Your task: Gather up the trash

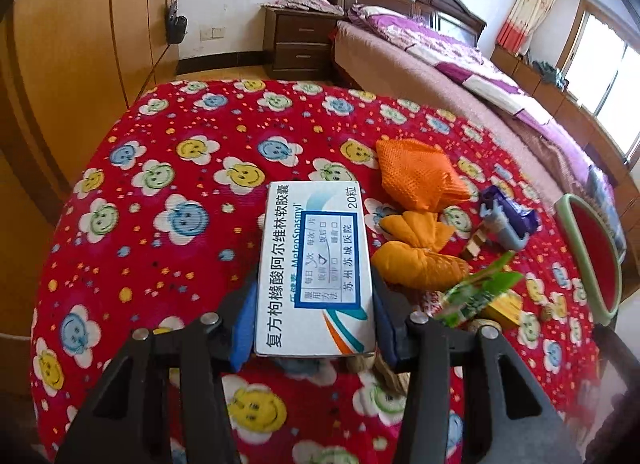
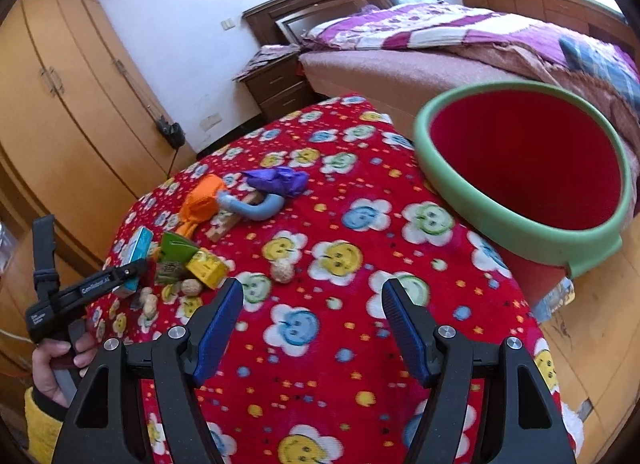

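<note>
The left gripper (image 1: 314, 320) clamps the medicine box (image 1: 316, 268) above the near tablecloth (image 1: 160, 183), the right gripper (image 2: 312, 324) gapes empty, and a loose pinch could drop it short of the far-right bin (image 2: 520, 167).

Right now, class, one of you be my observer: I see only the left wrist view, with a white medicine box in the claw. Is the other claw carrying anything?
Observer: No. The right claw is open, with only the flowered cloth under it.
Operator: Can the bin take my box?
Observer: Probably. The bin stands beside the table's right edge, and the part of its red inside that shows is empty.
Operator: What could the right claw collect first?
Observer: A round nut lies alone on the cloth, just beyond its left finger, right of the yellow carton.
</note>
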`<state>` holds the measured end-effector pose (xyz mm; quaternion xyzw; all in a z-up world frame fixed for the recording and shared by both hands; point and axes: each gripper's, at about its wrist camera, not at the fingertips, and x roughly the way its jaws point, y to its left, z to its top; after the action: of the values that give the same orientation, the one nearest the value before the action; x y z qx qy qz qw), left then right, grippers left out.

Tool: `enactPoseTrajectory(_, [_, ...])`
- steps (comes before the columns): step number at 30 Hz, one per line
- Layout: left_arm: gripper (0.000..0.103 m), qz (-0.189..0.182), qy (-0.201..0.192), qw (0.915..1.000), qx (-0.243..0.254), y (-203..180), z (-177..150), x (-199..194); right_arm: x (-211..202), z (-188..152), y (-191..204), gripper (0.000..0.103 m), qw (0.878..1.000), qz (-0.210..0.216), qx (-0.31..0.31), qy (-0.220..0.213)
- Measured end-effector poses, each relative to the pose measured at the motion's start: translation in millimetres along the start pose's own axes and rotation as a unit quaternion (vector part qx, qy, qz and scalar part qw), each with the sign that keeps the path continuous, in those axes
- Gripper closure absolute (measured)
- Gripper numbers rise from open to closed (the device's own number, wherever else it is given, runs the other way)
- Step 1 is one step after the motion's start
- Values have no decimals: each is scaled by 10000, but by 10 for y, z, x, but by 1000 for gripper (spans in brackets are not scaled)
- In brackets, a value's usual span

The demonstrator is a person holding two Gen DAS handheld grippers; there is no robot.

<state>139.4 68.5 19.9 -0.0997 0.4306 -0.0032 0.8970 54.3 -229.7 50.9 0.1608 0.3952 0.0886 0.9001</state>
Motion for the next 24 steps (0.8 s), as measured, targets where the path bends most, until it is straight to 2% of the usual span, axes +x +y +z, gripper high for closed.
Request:
enactPoseTrajectory(7, [53, -70, -123, 9999, -88, 171, -33, -191, 104, 36, 369, 30, 9991, 154, -367, 115])
enactPoseTrajectory(15, [53, -164, -232, 9994, -195, 340, -40, -238, 231, 45, 782, 30, 9974, 268, -643, 201])
enactPoseTrajectory(24, [53, -508, -336, 9978, -245, 403, 12, -211, 505, 164, 1214, 30, 9935, 554, -979, 184])
